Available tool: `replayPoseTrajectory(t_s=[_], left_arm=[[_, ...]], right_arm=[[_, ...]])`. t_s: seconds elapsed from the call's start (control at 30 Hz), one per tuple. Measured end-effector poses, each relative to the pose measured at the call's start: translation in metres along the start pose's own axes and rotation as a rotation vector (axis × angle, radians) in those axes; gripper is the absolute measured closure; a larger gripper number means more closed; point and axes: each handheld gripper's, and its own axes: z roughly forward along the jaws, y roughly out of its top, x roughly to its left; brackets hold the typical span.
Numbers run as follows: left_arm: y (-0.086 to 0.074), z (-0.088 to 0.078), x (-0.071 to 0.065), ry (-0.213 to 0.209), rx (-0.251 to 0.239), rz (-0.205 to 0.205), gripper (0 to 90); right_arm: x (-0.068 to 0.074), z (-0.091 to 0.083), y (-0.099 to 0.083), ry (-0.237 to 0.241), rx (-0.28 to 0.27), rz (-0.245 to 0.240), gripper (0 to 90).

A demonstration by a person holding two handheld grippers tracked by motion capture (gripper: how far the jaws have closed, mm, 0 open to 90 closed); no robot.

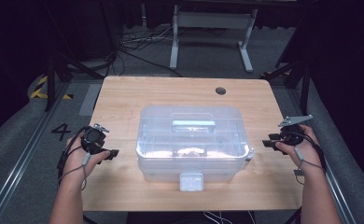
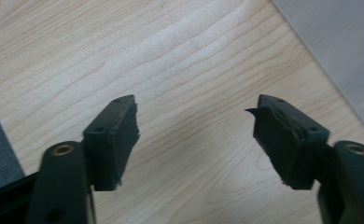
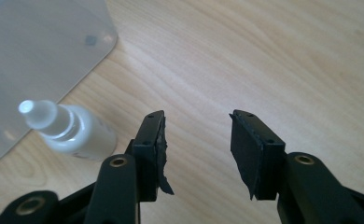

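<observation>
Both grippers, left and right, open, holding nothing. Bottle stands just beside box; right jaw closing off-centre could tip it.

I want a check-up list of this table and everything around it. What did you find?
Surface: light wooden table with a round hole near its far edge.
Job's things: clear plastic storage box, lid on, front latch down; small white plastic bottle lying beside the box's corner.
Clutter: nothing seen.
Grippers: left gripper open over bare wood; right gripper open, bottle just outside its jaws.
Cables: grey cable trailing from the left gripper; black cables on the floor beyond the table.
Surroundings: grey carpet, white metal frame, dark curtains.
</observation>
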Motion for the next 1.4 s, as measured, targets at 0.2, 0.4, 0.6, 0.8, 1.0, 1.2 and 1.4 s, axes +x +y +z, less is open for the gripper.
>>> replayPoseTrajectory(t_s=[0.2,0.4,0.6,0.8,1.0,1.2,1.4], left_arm=[[0.001,-0.002,-0.003,-0.035,-0.059,0.044,36.0],[0.002,-0.004,-0.003,-0.026,-0.048,0.06,41.2],[0.001,-0.015,-0.002,-0.1,-0.073,0.061,51.0],[0.003,-0.021,-0.005,-0.136,-0.051,0.089,55.4],[0.004,-0.024,-0.007,-0.176,-0.066,0.088,60.2],[0.007,-0.041,-0.017,-0.226,-0.145,0.089,65.1],[0.02,-0.065,-0.03,-0.26,-0.229,0.14,65.2]], right_arm=[[-0.001,-0.002,0.0,0.018,-0.051,0.02,41.0],[0.003,0.002,0.0,0.023,-0.071,-0.002,41.4],[0.002,-0.005,0.0,0.05,-0.04,-0.007,68.8],[0.005,-0.006,-0.004,0.064,-0.089,-0.055,68.0],[0.004,-0.013,-0.004,0.023,-0.041,-0.015,78.9],[0.006,-0.015,-0.001,0.063,-0.053,-0.006,83.2],[0.002,-0.016,-0.002,0.046,-0.055,-0.011,83.1]])
